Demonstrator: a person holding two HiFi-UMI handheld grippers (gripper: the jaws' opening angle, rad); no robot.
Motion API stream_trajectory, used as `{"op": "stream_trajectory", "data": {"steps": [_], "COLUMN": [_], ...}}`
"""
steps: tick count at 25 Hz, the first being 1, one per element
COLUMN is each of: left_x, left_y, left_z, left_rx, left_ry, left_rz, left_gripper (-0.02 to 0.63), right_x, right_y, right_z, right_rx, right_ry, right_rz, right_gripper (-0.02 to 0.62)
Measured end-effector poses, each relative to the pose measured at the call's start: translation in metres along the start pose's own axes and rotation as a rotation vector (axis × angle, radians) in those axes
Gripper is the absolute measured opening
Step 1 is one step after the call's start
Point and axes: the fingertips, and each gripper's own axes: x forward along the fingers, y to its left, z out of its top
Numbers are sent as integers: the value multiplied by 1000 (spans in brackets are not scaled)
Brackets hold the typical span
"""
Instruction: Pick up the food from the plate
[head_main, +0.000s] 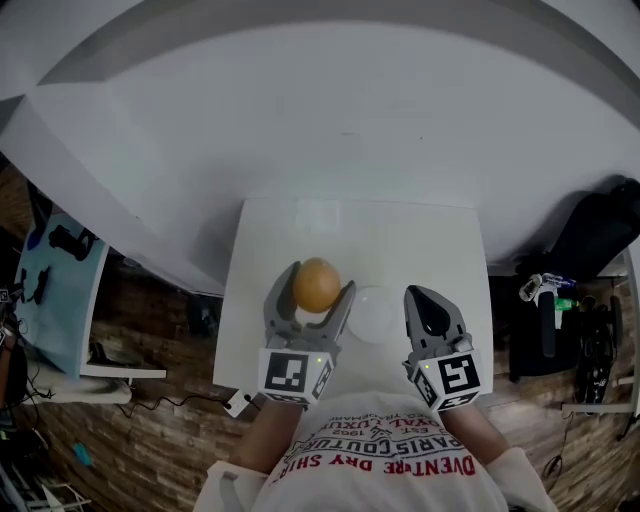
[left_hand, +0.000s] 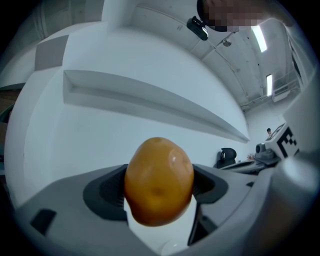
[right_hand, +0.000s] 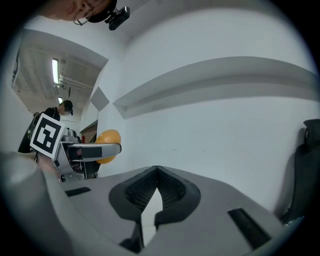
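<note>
A round orange-brown piece of food (head_main: 317, 284) is clamped between the jaws of my left gripper (head_main: 312, 290), lifted above the small white table (head_main: 270, 240). In the left gripper view the food (left_hand: 159, 181) fills the gap between both pads. A white plate (head_main: 378, 313) lies on the table just right of the left gripper, and it looks bare. My right gripper (head_main: 432, 310) hovers to the right of the plate, shut with its tips together and nothing in it (right_hand: 154, 172). The right gripper view shows the food (right_hand: 107, 142) off to the left in the other gripper.
The table stands against a white wall ledge (head_main: 300, 120). A black bag (head_main: 598, 232) and cluttered gear (head_main: 560, 320) sit at the right. A light blue shelf (head_main: 55, 290) with tools is at the left. Wood floor surrounds the table.
</note>
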Motion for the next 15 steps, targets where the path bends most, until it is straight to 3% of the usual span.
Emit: {"op": "stream_trajectory", "data": {"steps": [15], "left_x": [4], "left_y": [-10], "left_z": [-15], "left_rx": [-18], "left_ry": [47], "left_rz": [-39], "left_gripper": [368], "right_x": [-7], "right_y": [-4], "right_z": [-12], "right_rx": [-1], "right_ry": [39], "right_rz": [-27], "right_gripper": [9]}}
